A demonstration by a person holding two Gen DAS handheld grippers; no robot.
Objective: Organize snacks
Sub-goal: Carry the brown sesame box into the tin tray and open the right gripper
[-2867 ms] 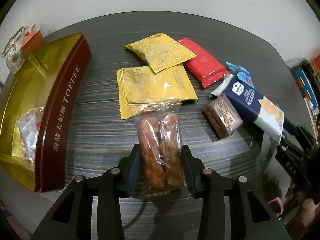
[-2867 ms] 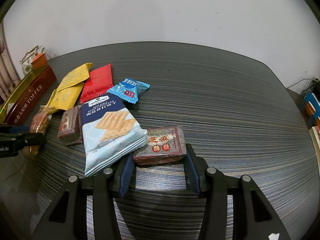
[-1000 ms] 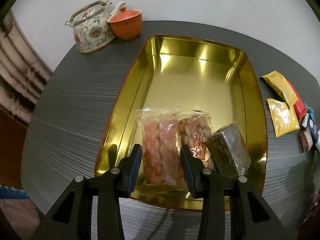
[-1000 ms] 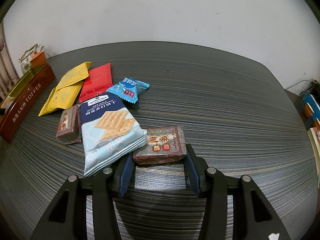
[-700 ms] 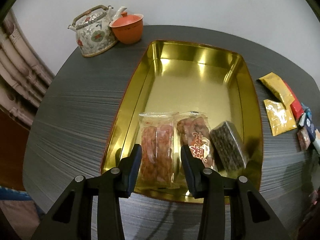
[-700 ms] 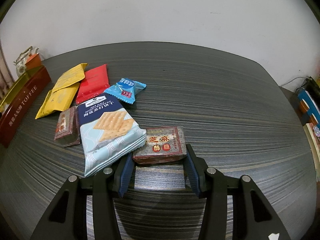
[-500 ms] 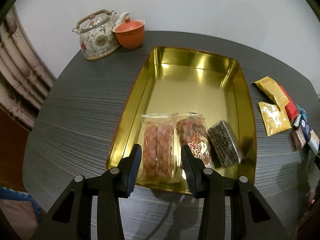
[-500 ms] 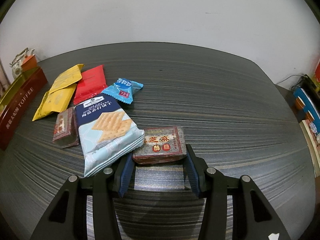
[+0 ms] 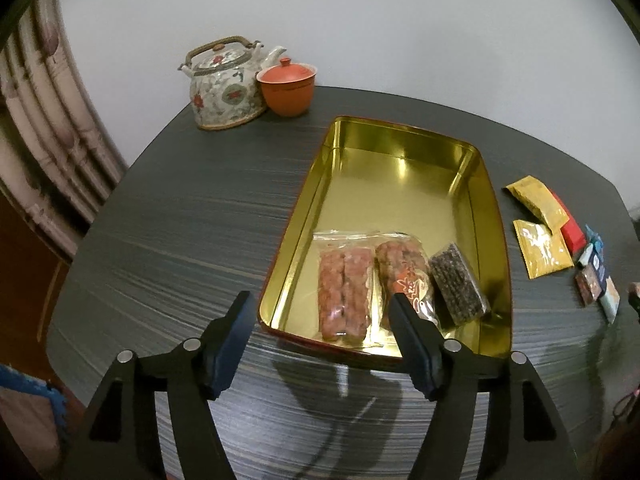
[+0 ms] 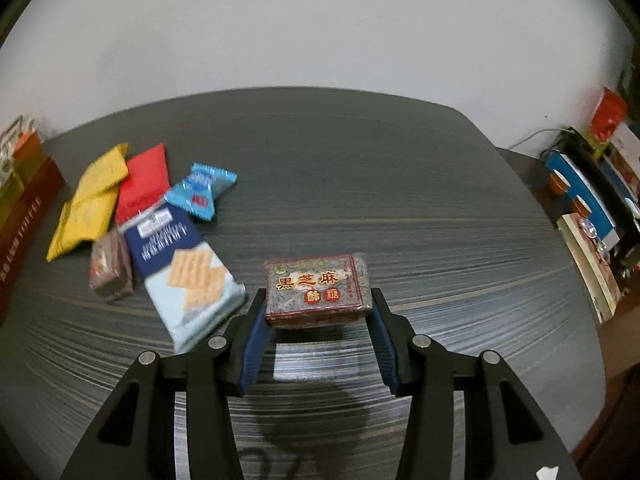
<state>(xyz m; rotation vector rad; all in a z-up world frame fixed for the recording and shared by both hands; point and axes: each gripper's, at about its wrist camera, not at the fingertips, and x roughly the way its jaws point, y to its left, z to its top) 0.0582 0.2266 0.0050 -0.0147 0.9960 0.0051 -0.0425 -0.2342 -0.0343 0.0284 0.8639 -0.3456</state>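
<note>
Dark sesame brittle block (image 10: 317, 293) pinched crosswise in right gripper (image 10: 318, 334), left gripper (image 9: 323, 346) opening, nothing between

two yellow packets (image 9: 536, 220), one teapot (image 9: 224, 84)

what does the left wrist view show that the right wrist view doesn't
Only left wrist: the teapot, orange cup, three packets lying inside the gold tin, and the left tongs opening with nothing between them. Only right wrist: the right tongs gripping the black sesame brick. Both: the yellow packets and the dark table.
</note>
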